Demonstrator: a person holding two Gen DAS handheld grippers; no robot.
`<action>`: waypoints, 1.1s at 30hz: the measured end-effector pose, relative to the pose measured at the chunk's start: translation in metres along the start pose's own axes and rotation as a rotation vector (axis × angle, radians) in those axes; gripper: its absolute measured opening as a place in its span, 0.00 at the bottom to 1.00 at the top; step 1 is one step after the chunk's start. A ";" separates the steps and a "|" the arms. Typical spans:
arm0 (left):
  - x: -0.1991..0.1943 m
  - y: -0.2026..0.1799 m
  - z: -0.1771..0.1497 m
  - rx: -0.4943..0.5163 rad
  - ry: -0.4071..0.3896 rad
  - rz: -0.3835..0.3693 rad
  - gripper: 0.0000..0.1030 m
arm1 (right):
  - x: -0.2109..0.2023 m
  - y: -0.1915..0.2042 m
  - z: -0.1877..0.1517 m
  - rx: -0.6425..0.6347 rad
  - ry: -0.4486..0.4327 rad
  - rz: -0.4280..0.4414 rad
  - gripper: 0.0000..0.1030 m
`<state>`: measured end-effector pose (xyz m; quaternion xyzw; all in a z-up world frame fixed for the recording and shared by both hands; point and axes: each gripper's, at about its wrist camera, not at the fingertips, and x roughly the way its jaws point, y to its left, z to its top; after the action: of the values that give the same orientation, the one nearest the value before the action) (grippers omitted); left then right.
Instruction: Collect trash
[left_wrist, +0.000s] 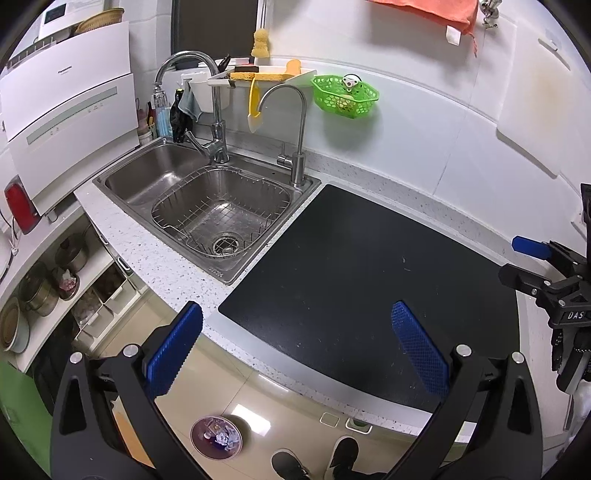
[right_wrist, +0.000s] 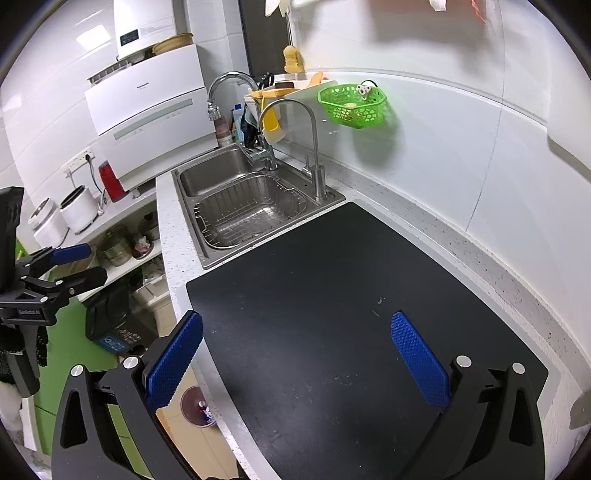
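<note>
Left gripper (left_wrist: 295, 343) is sitting wide open at the bottom of the left wrist view, blue pads (left_wrist: 173, 349) far apart, gripping nothing. It is hanging over the front edge of the counter, with the floor below showing between the fingers.

Right gripper (right_wrist: 295, 354) is also gaping wide at the bottom of its own view, nothing between the pads (right_wrist: 419, 362), hovering over the black mat (right_wrist: 332, 295). Each gripper is showing up at the edge of the other's view: right one at the right edge of the left wrist view (left_wrist: 532, 266), left one at the left edge of the right wrist view (right_wrist: 79, 264); from those angles I cannot tell how far they are open.

Trash bin (left_wrist: 216, 437) is sitting on the floor in the lower left of the left wrist view, round, with crumpled bits lying inside. The right wrist view is catching it partly hidden behind the counter edge (right_wrist: 197, 406).

Mid-frame: black mat is lying flat on the speckled countertop (left_wrist: 147, 251), only faint specks showing on it.

Farther back: steel sink (left_wrist: 122, 181) is left of the mat, with a wire basket (left_wrist: 221, 210) sitting in it and two faucets behind. Green basket (left_wrist: 345, 96) is hanging on the white wall in the upper centre. White dishwasher (left_wrist: 62, 110) is occupying the upper left.
</note>
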<state>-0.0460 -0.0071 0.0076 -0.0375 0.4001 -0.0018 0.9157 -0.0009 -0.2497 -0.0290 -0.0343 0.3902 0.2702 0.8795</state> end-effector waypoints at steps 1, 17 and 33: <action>0.000 0.000 0.000 -0.001 0.001 0.000 0.97 | 0.000 0.000 0.000 -0.001 0.001 0.001 0.95; 0.003 0.004 -0.001 -0.008 0.010 0.002 0.97 | 0.009 -0.001 0.002 -0.003 0.020 0.008 0.95; 0.007 0.006 0.000 -0.012 0.016 -0.002 0.97 | 0.013 -0.004 0.001 0.001 0.022 0.004 0.95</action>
<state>-0.0414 -0.0015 0.0020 -0.0434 0.4072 -0.0004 0.9123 0.0091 -0.2471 -0.0380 -0.0361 0.3997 0.2716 0.8747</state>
